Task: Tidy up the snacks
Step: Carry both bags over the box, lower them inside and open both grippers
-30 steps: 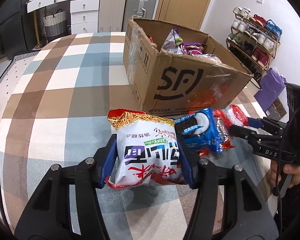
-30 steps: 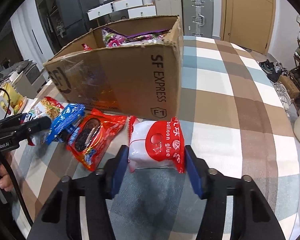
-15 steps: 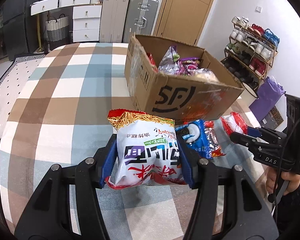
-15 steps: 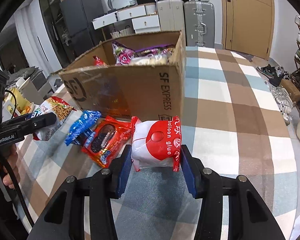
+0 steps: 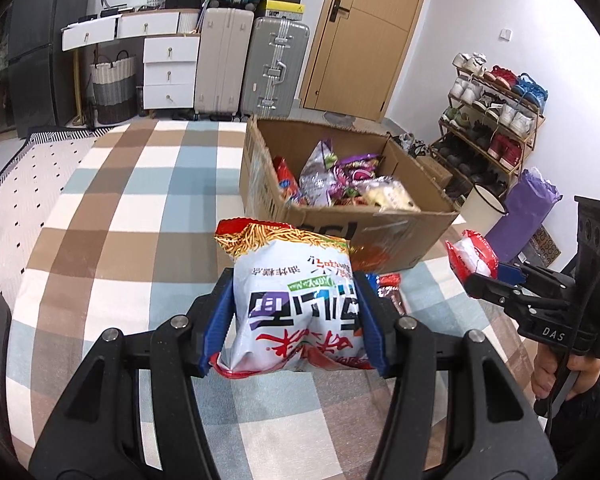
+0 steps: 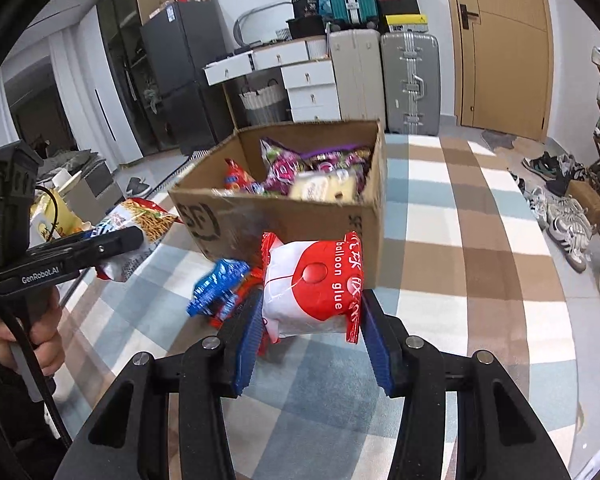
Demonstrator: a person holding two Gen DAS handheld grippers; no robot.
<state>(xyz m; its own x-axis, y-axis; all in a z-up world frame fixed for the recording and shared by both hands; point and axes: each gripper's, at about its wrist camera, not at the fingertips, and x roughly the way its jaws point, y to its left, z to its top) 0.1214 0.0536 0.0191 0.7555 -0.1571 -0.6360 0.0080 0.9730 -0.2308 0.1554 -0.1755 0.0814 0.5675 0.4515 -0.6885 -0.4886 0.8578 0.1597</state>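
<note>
The left gripper (image 5: 296,322) is clamped on a white noodle-snack bag (image 5: 296,300), its blue pads (image 5: 220,320) pressing the bag's two sides about midway up; the bag stands upright between them, its crimped top edge leaning toward the box ahead. The right gripper (image 6: 312,320) is closed the same way on a red-and-white balloon-glue packet (image 6: 314,288), gripped at both side edges and held off the checked cloth (image 6: 460,280).

Just past the left gripper's right finger, part of a red wrapper (image 5: 392,286) lies on the cloth. Beside the right gripper's left finger lie a blue cookie pack (image 6: 216,286) and a red pack partly under it.

Straight ahead of both grippers sits the open cardboard box (image 5: 400,232), already holding several snack bags (image 5: 332,172). The noodle bag's top is near the box's front wall, and the glue packet is close to its front corner in the right wrist view.

Behind the box stand suitcases (image 5: 276,64) and a white drawer unit (image 5: 170,72).
</note>
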